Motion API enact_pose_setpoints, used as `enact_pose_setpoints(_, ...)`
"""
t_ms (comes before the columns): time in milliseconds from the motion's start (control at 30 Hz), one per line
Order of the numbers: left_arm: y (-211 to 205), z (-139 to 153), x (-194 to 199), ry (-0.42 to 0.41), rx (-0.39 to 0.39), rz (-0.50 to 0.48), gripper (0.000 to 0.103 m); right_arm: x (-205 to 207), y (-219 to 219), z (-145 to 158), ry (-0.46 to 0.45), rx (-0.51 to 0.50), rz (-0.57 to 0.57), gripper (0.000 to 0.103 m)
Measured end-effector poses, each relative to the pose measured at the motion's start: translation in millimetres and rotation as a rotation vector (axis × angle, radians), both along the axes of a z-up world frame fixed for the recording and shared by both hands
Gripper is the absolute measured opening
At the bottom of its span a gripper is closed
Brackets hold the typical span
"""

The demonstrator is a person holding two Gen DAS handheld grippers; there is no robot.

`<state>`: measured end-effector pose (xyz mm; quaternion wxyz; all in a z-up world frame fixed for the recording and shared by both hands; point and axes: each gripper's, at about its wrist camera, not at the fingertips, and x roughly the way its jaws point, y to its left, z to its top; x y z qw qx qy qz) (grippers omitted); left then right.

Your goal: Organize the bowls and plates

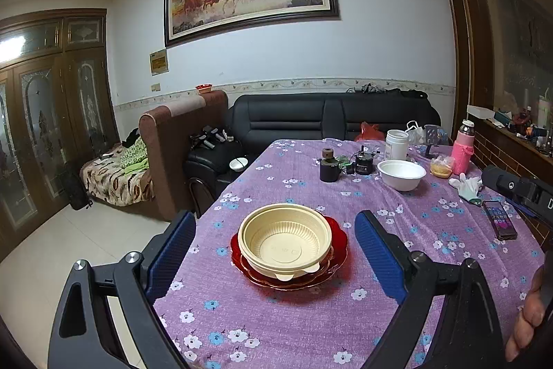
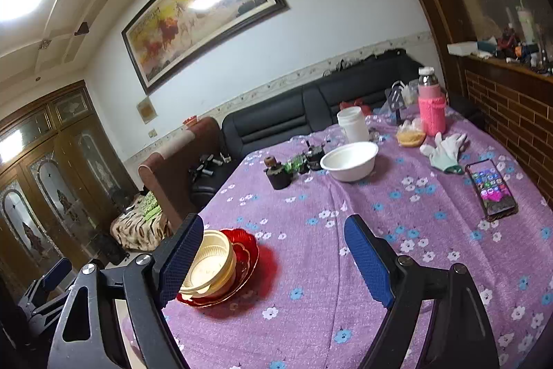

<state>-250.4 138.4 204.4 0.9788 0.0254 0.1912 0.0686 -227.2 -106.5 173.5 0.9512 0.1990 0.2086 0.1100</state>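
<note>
Left wrist view: my left tongs (image 1: 274,260) gape wide and empty around the cream bowl (image 1: 285,239), which sits nested on the red plate (image 1: 337,239) at 12 o'clock. The white bowl (image 1: 401,173) waits at 1 o'clock (its neighbours crowd close). Closing carelessly could drag the plate along the desk (image 1: 311,317).

Right wrist view: my right tongs (image 2: 276,261), also spread with nothing between them, face bare cloth; the stack lies at 9 o'clock. Only here does the phone (image 2: 490,189) show its lit screen, an easy thing to knock.
</note>
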Motion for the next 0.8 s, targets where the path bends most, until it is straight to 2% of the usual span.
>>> enact_pose_setpoints(233,0.6,-1.8,14.7,0.023,-0.018,-0.01,0.093,10.2,-11.9,1.3,0.008,0.095,0.052,0.085)
enact_pose_setpoints(367,-3.7,6.9,23.6,0.029,-0.006,-0.041,0.093,20.7,-7.6,6.5,0.059,0.082,0.089,0.083)
enact_pose_setpoints(467,-5.3,27.4,22.5,-0.002,0.001,-0.082,0.093,24.8,-10.8,21.9,0.056,0.057,0.102,0.083)
enact_pose_setpoints(633,-1.6,80.4,24.3,-0.041,-0.008,-0.191,0.093,19.8,-31.1,78.5,-0.01,-0.014,0.121,0.083)
enact_pose_setpoints(733,0.8,120.8,34.5,-0.029,-0.023,-0.265,0.094,17.7,-49.7,128.8,-0.059,-0.057,0.085,0.083)
enact_pose_setpoints(800,0.4,142.8,44.0,-0.011,-0.023,-0.296,0.094,18.2,-66.4,173.4,-0.105,-0.092,0.022,0.083)
